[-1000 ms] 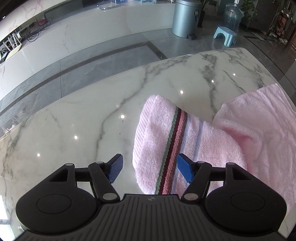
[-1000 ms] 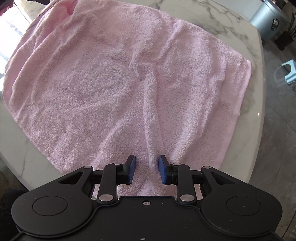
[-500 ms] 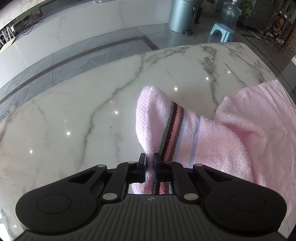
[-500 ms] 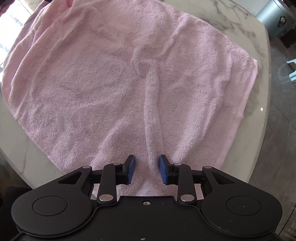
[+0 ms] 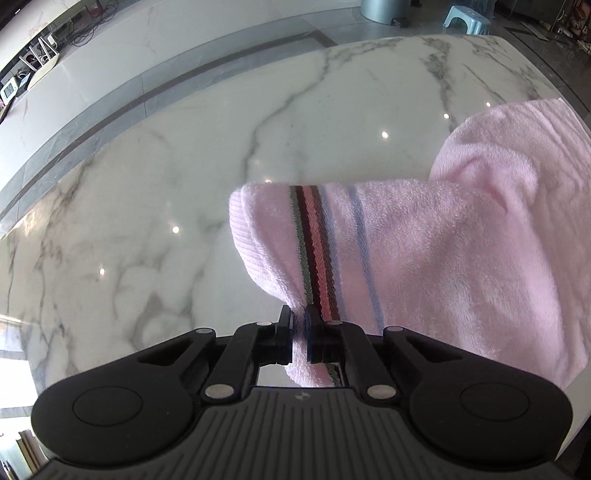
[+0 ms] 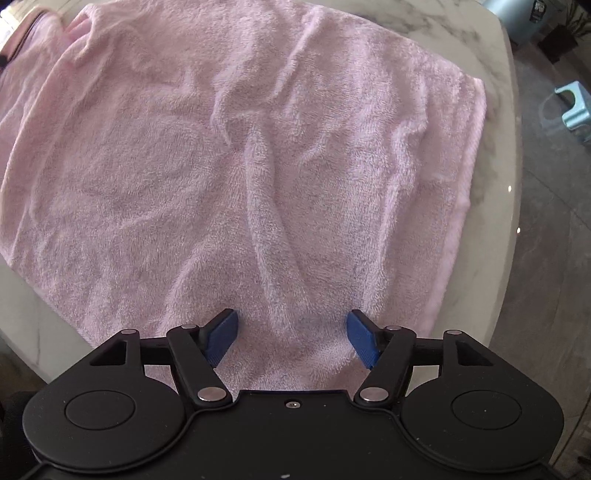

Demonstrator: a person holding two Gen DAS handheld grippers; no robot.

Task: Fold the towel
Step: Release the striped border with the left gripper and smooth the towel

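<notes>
A pink towel [image 6: 258,166] lies spread and wrinkled over the marble table [image 6: 506,155]. My left gripper [image 5: 298,325] is shut on the towel's striped end [image 5: 317,251] and holds it lifted above the table [image 5: 166,192], the cloth draping off to the right. My right gripper [image 6: 291,336] is open, its blue pads either side of a raised ridge of towel near the towel's near edge, just above the cloth.
The table's rounded edge runs along the right of the right wrist view, with grey floor and a pale blue stool [image 6: 576,110] beyond. In the left wrist view a grey bin [image 5: 384,11] and a stool [image 5: 467,18] stand on the floor past the far table edge.
My left gripper closed on the striped towel end and has lifted it. My right gripper has opened wide from a narrow gap and sits a little closer to the towel.
</notes>
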